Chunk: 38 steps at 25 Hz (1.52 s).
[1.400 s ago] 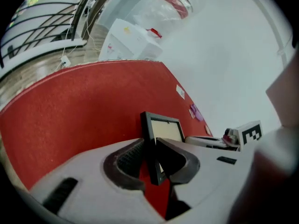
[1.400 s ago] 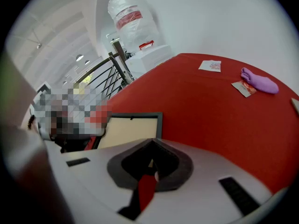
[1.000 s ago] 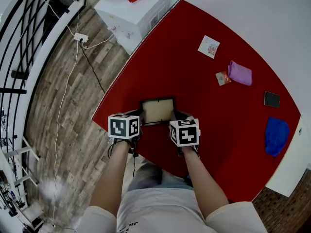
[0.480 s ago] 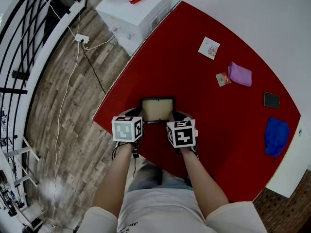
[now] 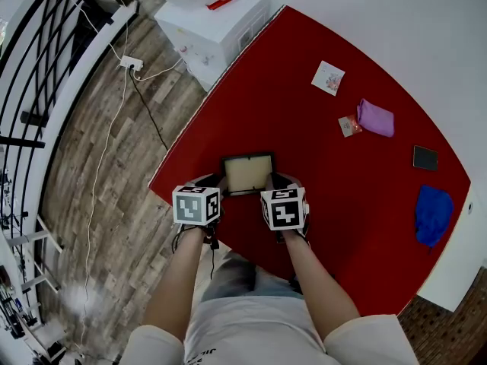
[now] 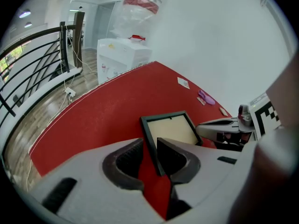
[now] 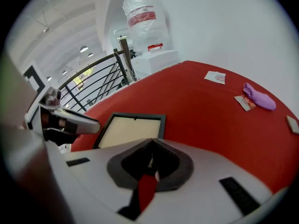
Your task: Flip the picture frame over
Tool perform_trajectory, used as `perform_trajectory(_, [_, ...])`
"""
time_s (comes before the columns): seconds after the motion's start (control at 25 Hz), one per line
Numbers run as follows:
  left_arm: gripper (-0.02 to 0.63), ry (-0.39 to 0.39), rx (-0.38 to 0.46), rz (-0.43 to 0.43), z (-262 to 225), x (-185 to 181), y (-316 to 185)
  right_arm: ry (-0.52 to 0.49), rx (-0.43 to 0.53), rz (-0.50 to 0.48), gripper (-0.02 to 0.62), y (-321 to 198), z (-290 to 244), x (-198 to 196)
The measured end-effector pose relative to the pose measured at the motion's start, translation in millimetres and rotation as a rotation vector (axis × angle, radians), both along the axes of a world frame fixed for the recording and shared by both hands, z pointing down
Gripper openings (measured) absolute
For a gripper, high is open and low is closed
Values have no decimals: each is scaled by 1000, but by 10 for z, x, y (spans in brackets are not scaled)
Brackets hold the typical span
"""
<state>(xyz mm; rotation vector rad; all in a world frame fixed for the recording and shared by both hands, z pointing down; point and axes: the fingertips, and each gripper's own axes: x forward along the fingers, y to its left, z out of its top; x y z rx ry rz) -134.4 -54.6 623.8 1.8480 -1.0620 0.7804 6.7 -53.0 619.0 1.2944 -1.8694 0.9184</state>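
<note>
A black picture frame point(image 5: 247, 173) with a beige panel facing up lies on the red table point(image 5: 319, 166) near its front edge. My left gripper point(image 5: 220, 182) is at the frame's left side. Its jaws point(image 6: 149, 144) are opening, and the frame's point(image 6: 170, 129) left edge runs between them with a gap showing beside it. My right gripper point(image 5: 272, 181) is at the frame's right near corner. Its jaws point(image 7: 152, 143) meet at the tips over the frame's point(image 7: 131, 129) near edge, with a pale sliver of it between the pads.
Far right on the table lie a printed card point(image 5: 328, 76), a purple cloth point(image 5: 376, 116), a small packet point(image 5: 349, 123), a dark square point(image 5: 425, 157) and a blue cloth point(image 5: 433, 211). A white box point(image 5: 217, 17) stands beyond the table's left edge. A railing point(image 5: 46, 67) runs along the floor.
The left gripper has shifted slightly along the frame's left edge and its cube has turned a little. The frame and the right gripper stay about where they were.
</note>
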Motion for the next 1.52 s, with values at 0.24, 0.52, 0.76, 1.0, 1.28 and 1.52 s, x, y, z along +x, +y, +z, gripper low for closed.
perform_trajectory(0.24, [6,-10,77,-3,-332,-14,164,-1,89,-40,5,63,-424,22])
perform_trajectory(0.52, [6,-2,207,-110,-1032,-20,648,-8,168,-82,5,616,-1078,61])
perform_trajectory(0.76, [6,-41,254,-122,-1256,-36,1109,-55,169,-75,5,1078,-1308,40])
perform_trajectory(1.0, [6,8,197,-181,-1204,-12,1276,-81,165,-62,5,1212,-1321,38])
perform_trajectory(1.28, [6,-19,250,-171,-1382,-10,1203,-102,161,-32,5,1201,-1329,9])
perform_trajectory(1.52, [6,-15,247,-181,-1365,9,1264,-100,177,-59,5,1212,-1373,-50])
